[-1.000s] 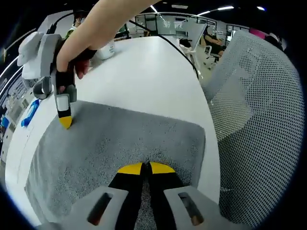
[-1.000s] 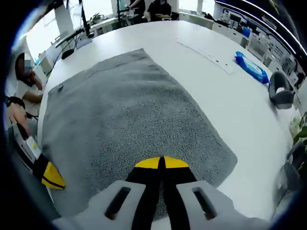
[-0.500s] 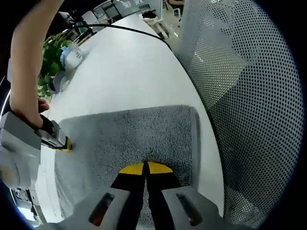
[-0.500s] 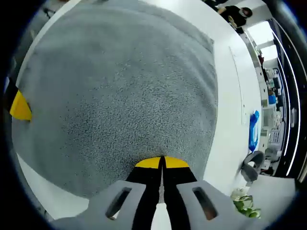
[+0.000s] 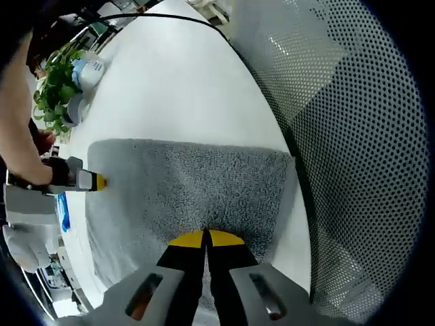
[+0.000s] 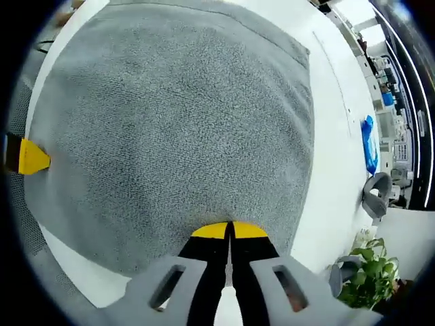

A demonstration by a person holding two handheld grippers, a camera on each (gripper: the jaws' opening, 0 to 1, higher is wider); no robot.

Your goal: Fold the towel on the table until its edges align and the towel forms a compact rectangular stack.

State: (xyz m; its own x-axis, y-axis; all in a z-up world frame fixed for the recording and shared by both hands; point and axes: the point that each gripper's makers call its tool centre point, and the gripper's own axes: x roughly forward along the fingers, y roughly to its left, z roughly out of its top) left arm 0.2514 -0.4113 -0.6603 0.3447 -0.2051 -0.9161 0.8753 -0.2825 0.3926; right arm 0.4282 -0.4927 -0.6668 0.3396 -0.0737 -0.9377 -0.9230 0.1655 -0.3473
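Since half a second ago both cameras have swung a little: the gray towel (image 5: 197,187) lies wider across the left gripper view, and the plant now shows at the lower right of the right gripper view.

In the left gripper view the left gripper (image 5: 206,237) has its yellow-tipped jaws pressed together on the towel's near edge, pinching the cloth. In the right gripper view the right gripper (image 6: 229,230) likewise has its jaws closed together, nipping the towel's edge nearest the camera.

The towel lies spread on the white table (image 5: 183,88), partly lifted at the two held edges. The right gripper enters the left gripper view from the left side, a hand (image 5: 51,173) wrapped around it, its yellow tip at the towel's border. A potted plant (image 5: 56,92) stands on the table farther off, a black cable (image 5: 170,16) runs along the table's far part, and a mesh chair back (image 5: 353,136) rises beside the table edge. A blue packet (image 6: 369,144) lies on the table well apart from the towel.
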